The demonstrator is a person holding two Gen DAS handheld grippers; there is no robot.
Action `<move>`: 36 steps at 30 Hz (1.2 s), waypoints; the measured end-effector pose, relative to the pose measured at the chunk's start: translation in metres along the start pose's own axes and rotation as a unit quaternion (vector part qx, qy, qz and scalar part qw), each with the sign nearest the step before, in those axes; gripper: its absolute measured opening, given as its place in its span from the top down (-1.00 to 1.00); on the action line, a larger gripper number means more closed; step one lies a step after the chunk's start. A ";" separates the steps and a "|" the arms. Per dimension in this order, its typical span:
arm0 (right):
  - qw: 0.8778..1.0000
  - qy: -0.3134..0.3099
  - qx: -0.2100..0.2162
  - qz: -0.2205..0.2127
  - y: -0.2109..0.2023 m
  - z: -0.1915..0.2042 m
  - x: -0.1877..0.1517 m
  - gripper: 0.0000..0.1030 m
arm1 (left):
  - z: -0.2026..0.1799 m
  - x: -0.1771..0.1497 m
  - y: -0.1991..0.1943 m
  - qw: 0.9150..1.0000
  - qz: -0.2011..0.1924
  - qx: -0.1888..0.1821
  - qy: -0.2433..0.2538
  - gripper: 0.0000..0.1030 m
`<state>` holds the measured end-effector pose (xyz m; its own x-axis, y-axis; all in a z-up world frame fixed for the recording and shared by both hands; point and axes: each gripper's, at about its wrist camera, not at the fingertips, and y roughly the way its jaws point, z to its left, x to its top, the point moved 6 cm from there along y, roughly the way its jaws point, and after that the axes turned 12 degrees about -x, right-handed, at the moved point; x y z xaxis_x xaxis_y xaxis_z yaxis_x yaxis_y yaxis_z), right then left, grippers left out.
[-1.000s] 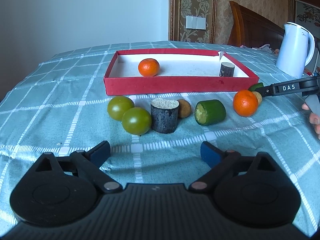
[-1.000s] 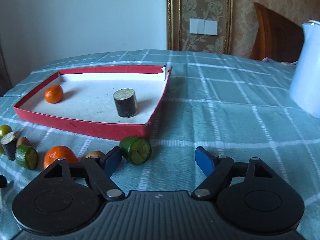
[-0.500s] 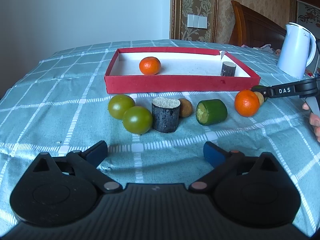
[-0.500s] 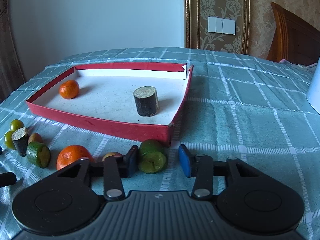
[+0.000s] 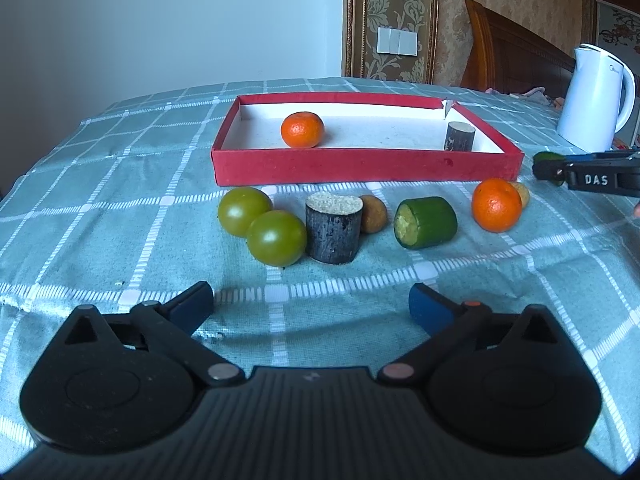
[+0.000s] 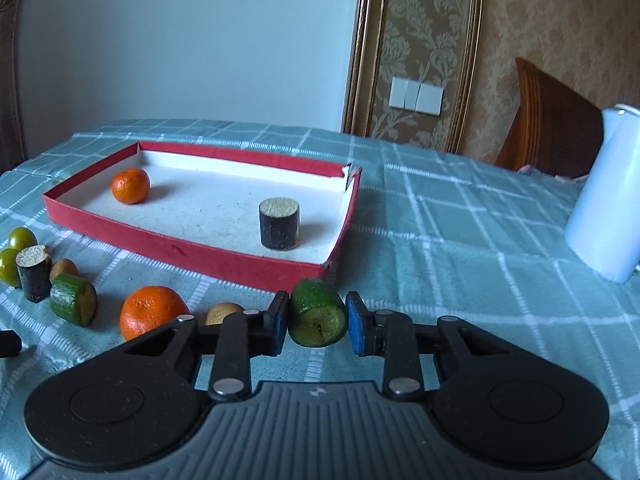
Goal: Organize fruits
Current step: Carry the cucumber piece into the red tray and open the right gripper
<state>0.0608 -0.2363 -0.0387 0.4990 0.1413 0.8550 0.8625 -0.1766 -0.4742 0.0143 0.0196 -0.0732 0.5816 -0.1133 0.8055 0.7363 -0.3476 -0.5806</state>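
Note:
A red tray [image 5: 360, 166] [image 6: 192, 256] holds an orange [image 5: 302, 129] [image 6: 130, 185] and a dark cane stub [image 5: 459, 136] [image 6: 279, 223]. My right gripper [image 6: 318, 322] is shut on a green cucumber piece [image 6: 318, 318], raised by the tray's near right corner; its finger shows in the left wrist view [image 5: 588, 178]. On the cloth lie two green tomatoes [image 5: 260, 226], a cane stub [image 5: 334, 227], a brown fruit [image 5: 374, 214], another cucumber piece [image 5: 426, 222] and an orange [image 5: 496, 205]. My left gripper [image 5: 311, 306] is open, empty, in front of them.
A white kettle [image 5: 592, 98] [image 6: 604, 200] stands at the back right on the checked green tablecloth [image 5: 120, 208]. A second small brown fruit [image 6: 224, 312] lies beside the loose orange [image 6: 152, 312]. A wooden headboard and wall stand behind the table.
My right gripper closed its fingers around the green cucumber piece near the tray corner and lifted it a little. My left gripper stayed open and hardly moved.

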 end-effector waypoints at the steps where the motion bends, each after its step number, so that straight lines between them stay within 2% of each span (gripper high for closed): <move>1: 1.000 -0.001 -0.002 -0.004 -0.003 -0.001 0.001 0.42 | 0.000 0.000 0.000 1.000 0.000 0.000 0.000 -1.00; 9: 0.999 -0.019 -0.014 -0.038 -0.024 0.005 0.014 0.42 | 0.000 -0.001 0.000 1.000 0.000 -0.001 -0.001 -1.00; 16: 0.998 -0.037 -0.010 -0.052 -0.022 0.022 0.028 0.42 | 0.000 0.000 0.000 1.000 0.000 -0.001 -0.001 -1.00; 26: 0.997 -0.049 -0.003 -0.052 0.002 0.049 0.048 0.42 | 0.000 -0.001 0.000 1.000 0.000 -0.001 -0.002 -1.00; 36: 0.998 -0.064 -0.006 -0.023 0.055 0.079 0.067 0.42 | 0.000 -0.001 0.000 1.000 0.000 -0.001 -0.002 -1.00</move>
<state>0.1483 -0.1591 -0.0239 0.4659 0.2725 0.8418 0.8842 -0.1786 -0.4316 0.0140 0.0194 -0.0737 0.5829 -0.1094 0.8051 0.7355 -0.3501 -0.5801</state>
